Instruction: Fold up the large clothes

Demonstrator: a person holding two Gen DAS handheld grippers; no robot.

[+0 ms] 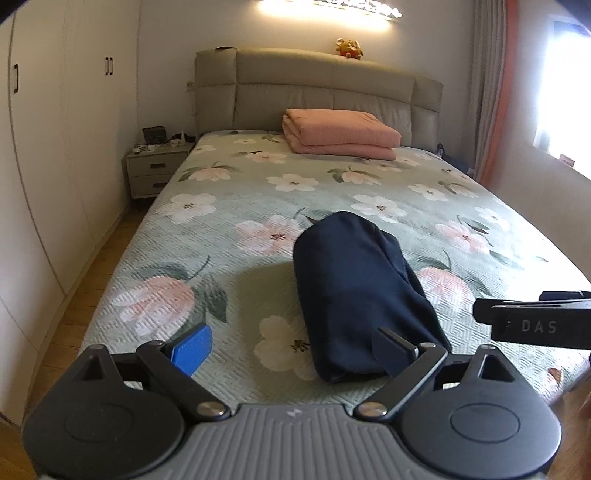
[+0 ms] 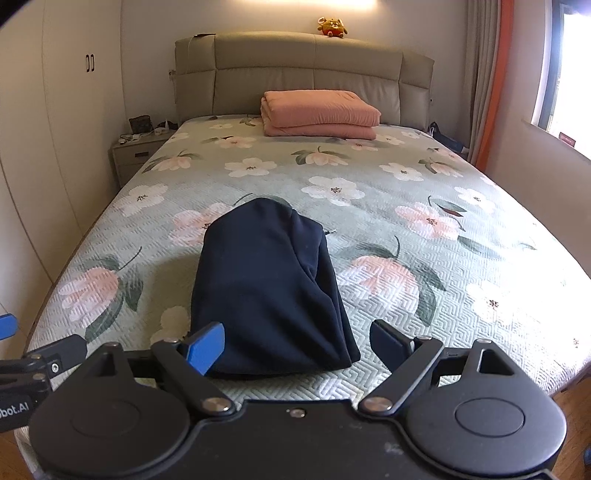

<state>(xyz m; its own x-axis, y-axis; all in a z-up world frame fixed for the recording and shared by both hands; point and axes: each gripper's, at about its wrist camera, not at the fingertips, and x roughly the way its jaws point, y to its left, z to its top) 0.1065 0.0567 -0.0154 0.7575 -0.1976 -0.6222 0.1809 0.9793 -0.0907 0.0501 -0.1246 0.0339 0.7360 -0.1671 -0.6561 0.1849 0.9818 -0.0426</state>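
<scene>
A dark navy garment lies folded into a narrow bundle on the floral bedspread, near the foot of the bed. It also shows in the right wrist view. My left gripper is open and empty, just short of the bundle's near end, with its right finger in front of the cloth. My right gripper is open and empty, its fingers either side of the bundle's near end. The right gripper's body shows at the right edge of the left wrist view.
A folded pink blanket lies by the padded headboard, with a plush toy on top of it. A nightstand and wardrobes stand on the left. A window and curtain are on the right.
</scene>
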